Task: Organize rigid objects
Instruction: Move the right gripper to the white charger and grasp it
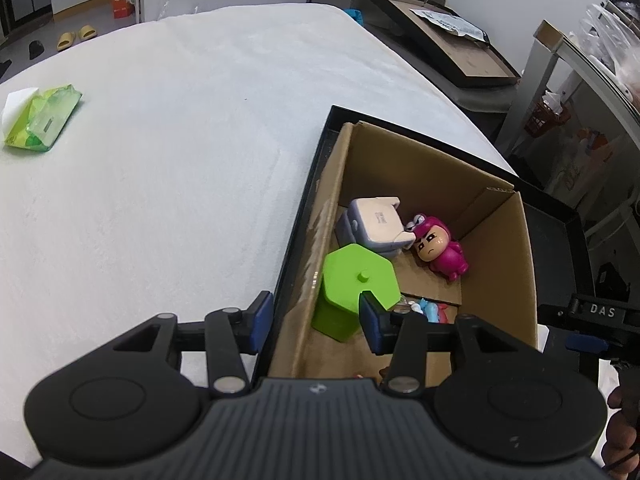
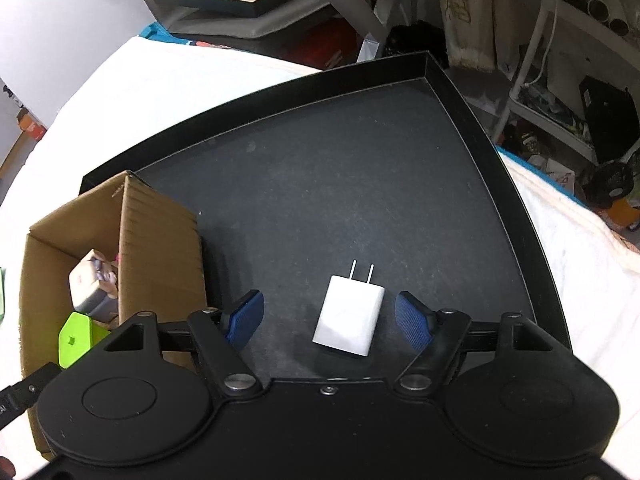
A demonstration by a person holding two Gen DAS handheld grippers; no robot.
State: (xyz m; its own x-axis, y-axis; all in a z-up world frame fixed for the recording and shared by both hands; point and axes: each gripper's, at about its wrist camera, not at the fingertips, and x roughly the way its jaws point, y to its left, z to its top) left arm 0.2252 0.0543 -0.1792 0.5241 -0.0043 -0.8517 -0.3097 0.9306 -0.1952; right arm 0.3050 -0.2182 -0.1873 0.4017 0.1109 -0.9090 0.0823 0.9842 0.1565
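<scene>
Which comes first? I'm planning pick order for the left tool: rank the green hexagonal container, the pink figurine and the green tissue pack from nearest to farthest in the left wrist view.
From the left tool:
1. Green hexagonal container, in the cardboard box, right at the fingertips.
2. Pink figurine, deeper in the box, to the right.
3. Green tissue pack, far left on the white cloth.

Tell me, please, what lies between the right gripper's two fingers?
In the right wrist view, the white charger lies flat on the black tray between the open right gripper's fingers, touching neither.

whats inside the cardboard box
The brown cardboard box holds a green hexagonal plastic container, a grey-white boxy gadget, a pink toy figurine and small red-blue pieces partly hidden behind the left gripper.
</scene>
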